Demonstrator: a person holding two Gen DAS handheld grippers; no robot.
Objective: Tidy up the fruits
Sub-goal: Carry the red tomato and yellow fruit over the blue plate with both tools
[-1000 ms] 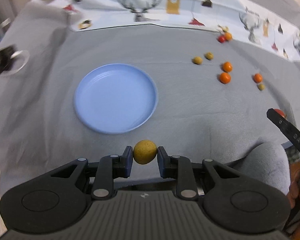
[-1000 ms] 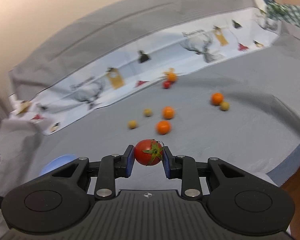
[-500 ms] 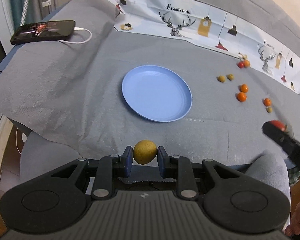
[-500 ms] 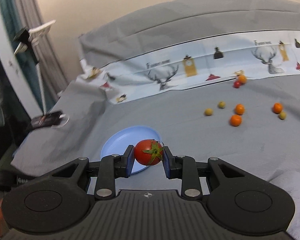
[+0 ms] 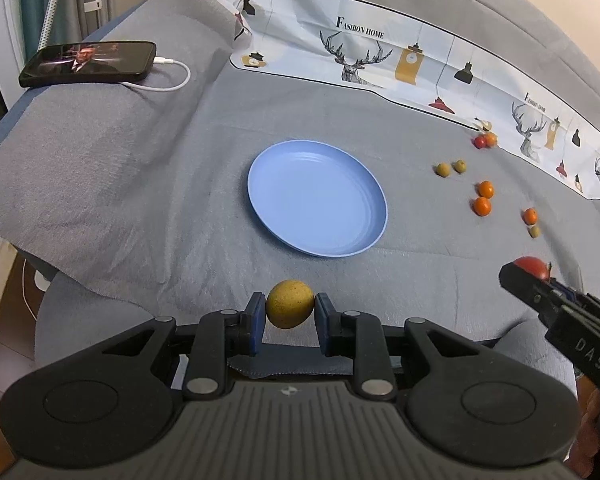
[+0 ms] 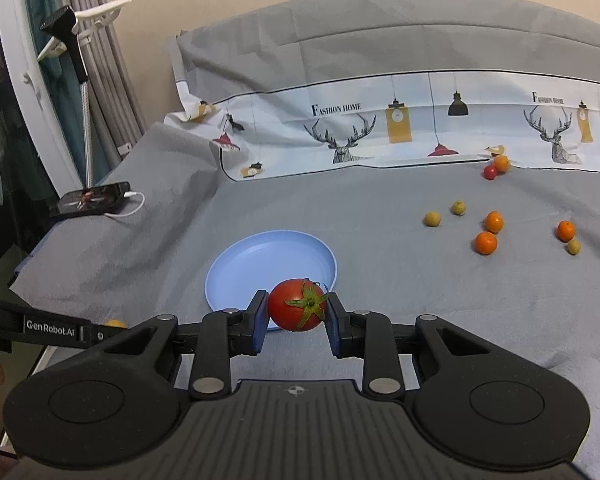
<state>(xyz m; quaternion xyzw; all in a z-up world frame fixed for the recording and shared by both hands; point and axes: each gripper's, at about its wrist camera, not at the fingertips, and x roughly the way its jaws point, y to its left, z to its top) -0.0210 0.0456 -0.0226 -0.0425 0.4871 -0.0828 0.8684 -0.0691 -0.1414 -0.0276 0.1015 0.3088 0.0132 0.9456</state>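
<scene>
A grey cloth (image 5: pixel 148 184) covers the surface, with a blue plate (image 5: pixel 317 200) lying bare near its middle. The left gripper (image 5: pixel 290 316) has its jaws drawn narrow, both pads pressing a yellow-brown fruit (image 5: pixel 290 309) held above the cloth's near edge, short of the plate. The right gripper (image 6: pixel 297 314) likewise pinches a red tomato (image 6: pixel 296 304) between its pads, over the plate's near rim. Small orange fruits (image 6: pixel 486 242) and small greenish fruits (image 6: pixel 432 219) lie scattered on the cloth to the plate's right
</scene>
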